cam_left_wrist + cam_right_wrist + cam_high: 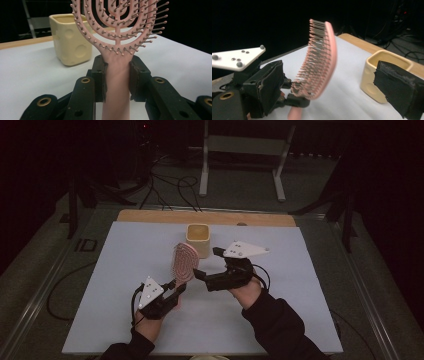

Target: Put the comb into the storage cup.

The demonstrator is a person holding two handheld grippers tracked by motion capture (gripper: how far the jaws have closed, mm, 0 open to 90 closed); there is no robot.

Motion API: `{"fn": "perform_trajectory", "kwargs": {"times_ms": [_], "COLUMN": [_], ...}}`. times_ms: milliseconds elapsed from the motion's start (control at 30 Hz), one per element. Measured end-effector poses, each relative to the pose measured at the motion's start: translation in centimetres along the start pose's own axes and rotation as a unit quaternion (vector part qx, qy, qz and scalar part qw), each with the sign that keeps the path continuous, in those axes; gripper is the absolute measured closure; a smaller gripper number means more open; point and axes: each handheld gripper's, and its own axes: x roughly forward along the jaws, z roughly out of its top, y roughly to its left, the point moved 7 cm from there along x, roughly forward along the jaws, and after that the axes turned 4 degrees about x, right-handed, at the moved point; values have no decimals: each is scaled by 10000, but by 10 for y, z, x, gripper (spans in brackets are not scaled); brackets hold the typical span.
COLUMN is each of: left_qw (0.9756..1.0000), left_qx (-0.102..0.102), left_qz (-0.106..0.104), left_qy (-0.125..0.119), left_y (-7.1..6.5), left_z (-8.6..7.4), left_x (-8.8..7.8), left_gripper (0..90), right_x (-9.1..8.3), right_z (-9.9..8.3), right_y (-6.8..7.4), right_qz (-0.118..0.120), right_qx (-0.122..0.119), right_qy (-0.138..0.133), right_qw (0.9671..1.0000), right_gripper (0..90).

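Two grippers at work over the white desk (pixel 125 320); left gripper (pixel 176 290) low and near the person, jaws shut tight on the handle of a pink hairbrush (pixel 117 37), pads pressing both sides just under the head; right gripper (pixel 206 264) close beside the brush head, jaws wide apart with the head between them, holding nothing, not touching yet as far as can be told.

Held up in the air above the middle of the desk, that brush; just in front of a yellow cup (pixel 199 239), near it but apart.

Could go wrong from here: could bump the brush head sideways with a right jaw and twist it in the left grip, since only the thin handle is pinched; could catch on the bristles and bend them; could push the brush back into the cup and tip it over; could slip and drop if the left jaws let go before the right ones hold firm.

Long way of the brush: handle down at the left gripper, head up and leaning away toward the cup; bristles facing the person's left, smooth back toward the cup side in the right gripper view.
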Motion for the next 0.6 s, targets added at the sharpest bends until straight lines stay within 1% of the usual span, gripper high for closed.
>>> {"fn": "perform_trajectory", "kwargs": {"times_ms": [33, 67, 100, 133, 200, 233, 267, 300, 400, 433, 467, 500, 567, 600], "left_qw": [10000, 10000, 10000, 10000, 10000, 10000, 10000, 10000, 10000, 10000, 10000, 10000, 10000, 10000], "left_qx": [5, 5, 20, 8, 10, 18, 33, 20, 17, 25, 47, 35, 51, 42], "left_qz": [-37, -37, -17, -41, -33, -35, -25, -46, -59, -61, -55, -73, -64, -67], "left_qy": [9, 9, 9, 14, 20, 25, 23, 30, 26, 29, 24, 28, 29, 30], "left_y": [0, 0, 0, 0, 0, 0, 0, 0, 0, 0, 0, 0, -1, -1], "left_z": [0, 0, 0, 0, -1, -1, -1, -1, -1, -1, -1, -1, -1, -1], "left_x": [0, 0, 0, 1, 1, 1, 1, 1, 1, 2, 2, 2, 2, 2], "left_gripper": [710, 710, 710, 710, 710, 710, 710, 710, 710, 710, 710, 710, 709, 709], "right_x": [7, 7, 13, 13, 20, 25, 25, 30, 35, 37, 39, 44, 46, 48], "right_z": [0, 0, 0, 0, -1, -1, -1, -2, -3, -4, -4, -5, -5, -5], "right_y": [0, 0, -1, -1, 0, 0, 0, 1, 2, 3, 3, 3, 4, 4], "right_qz": [32, 32, 8, 8, -16, 37, 37, 192, 184, 249, 238, 227, 205, 214], "right_qx": [88, 88, 220, 220, 267, 332, 332, 465, 514, 555, 590, 646, 679, 710], "right_qy": [29, 29, 65, 65, 168, 197, 197, 208, 249, 298, 317, 352, 384, 412], "right_qw": [10000, 10000, 9997, 9997, 9995, 9992, 9992, 9985, 9982, 9977, 9975, 9970, 9967, 9964], "right_gripper": [88, 88, 88, 88, 88, 88, 88, 89, 91, 108, 139, 150, 157, 182]}}
